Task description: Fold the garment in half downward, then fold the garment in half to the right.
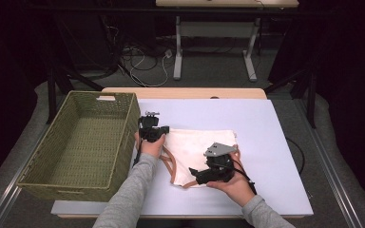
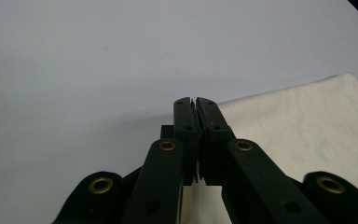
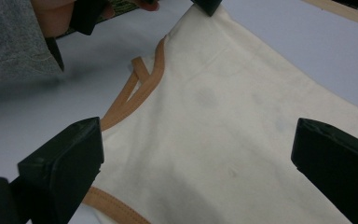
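Cloth bag (image 1: 197,148): cream woven fabric, flat and roughly rectangular, matte with a few faint grey marks; it lies on the counter between the two grippers.
Bag straps (image 3: 135,91): tan webbing bands, smooth and narrow, sewn along the bag's edge; they loop out onto the counter just ahead of the right gripper's left jaw and cross one another there.
Left gripper (image 2: 196,101): black hard plastic with brass-coloured rivets at the joints; its jaws are pressed together at the tips, and a corner of the cream bag sits at them, though whether cloth is pinched between the pads cannot be told.
Bag seen from the left jaws: the cream cloth spreads to the right of and behind the closed tips; bare counter lies to their left and ahead.
Right gripper (image 3: 196,158): black blocky jaws standing wide apart, nothing held; a grey three-cornered plate sits on top of it in the high view.
Bag seen from the right jaws: the cloth lies under and between the spread jaws, stretching away ahead of them.
Counter (image 1: 266,128): smooth pale lavender-white sheet, matte, on a light wooden top.
Basket (image 1: 123,137): olive-green wicker, rectangular, deep walls with a cut-out handle slot; it stands just left of the left gripper, and no contents show inside it.
Sleeves (image 1: 133,190): grey knit.
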`<state>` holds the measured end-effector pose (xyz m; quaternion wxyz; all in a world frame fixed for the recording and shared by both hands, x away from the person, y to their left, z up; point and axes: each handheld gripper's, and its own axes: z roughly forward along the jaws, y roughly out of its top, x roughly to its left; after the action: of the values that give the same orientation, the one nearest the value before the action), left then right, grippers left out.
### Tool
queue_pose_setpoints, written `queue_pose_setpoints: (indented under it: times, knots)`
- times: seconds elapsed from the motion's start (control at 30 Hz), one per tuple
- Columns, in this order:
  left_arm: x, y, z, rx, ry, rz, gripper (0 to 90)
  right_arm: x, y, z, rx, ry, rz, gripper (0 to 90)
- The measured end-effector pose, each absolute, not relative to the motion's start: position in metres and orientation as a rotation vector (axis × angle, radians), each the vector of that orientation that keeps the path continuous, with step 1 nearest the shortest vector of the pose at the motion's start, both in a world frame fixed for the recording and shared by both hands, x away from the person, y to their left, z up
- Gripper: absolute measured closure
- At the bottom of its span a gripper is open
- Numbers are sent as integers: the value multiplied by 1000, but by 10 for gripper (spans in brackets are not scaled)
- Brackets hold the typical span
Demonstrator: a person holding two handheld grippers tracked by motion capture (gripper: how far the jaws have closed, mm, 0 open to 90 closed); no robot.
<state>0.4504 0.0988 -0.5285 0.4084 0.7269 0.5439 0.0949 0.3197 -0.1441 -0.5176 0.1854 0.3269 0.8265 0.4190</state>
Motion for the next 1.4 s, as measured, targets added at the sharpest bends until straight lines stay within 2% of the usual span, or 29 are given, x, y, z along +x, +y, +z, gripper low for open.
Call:
queue_pose_setpoints:
  times: [0.57,0.87,1.3,1.4]
  knots:
    - [450,99,-528,1834,1372,239,876,311,-122,-527,866,2393,1168,85]
    - [450,99,-528,1833,1373,242,876,307,-117,-528,855,2404,1191,159]
    - [450,100,-528,1833,1370,241,876,306,-109,-531,821,2450,1224,387]
    - [450,100,-528,1835,1370,242,877,306,-107,-533,831,2477,1216,413]
